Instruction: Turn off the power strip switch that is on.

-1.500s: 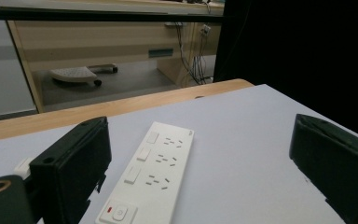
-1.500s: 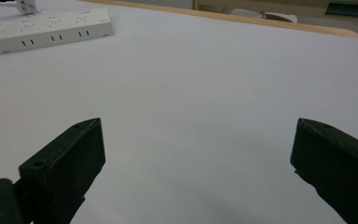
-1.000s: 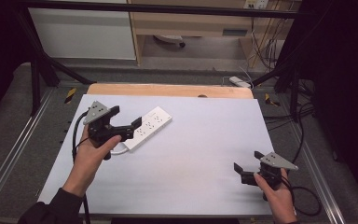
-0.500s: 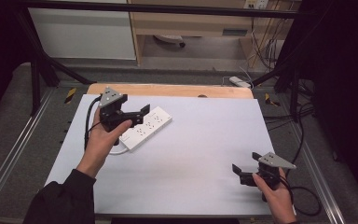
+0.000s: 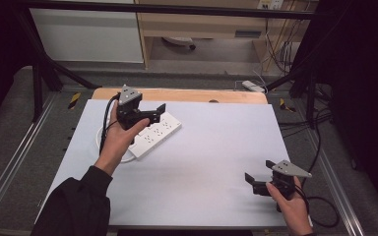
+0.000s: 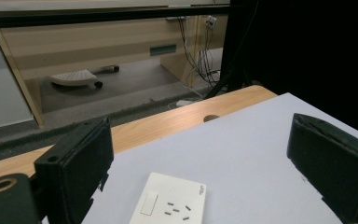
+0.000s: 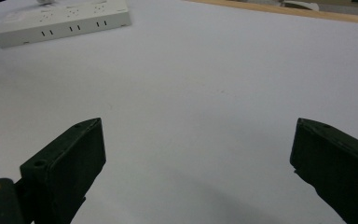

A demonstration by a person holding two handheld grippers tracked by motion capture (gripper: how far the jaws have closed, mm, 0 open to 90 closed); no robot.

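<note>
Overall light: even and soft from above; the white table top (image 5: 206,162) is the brightest area in the high view.
Surroundings: upper left and right edges of the high view fall into near-black.
Shadows: faint and diffuse beneath the left gripper (image 5: 150,112) and the right gripper (image 5: 257,178).
Glare: none; the power strip (image 5: 153,139) reads slightly washed out against the table.
Sharpness: high view soft and grainy; in the left gripper view, the near jaws are slightly blurred.
Right gripper view: table pale and flat, bottom jaws dark with little detail.
Distortion: mild bending of straight lines towards frame edges.
</note>
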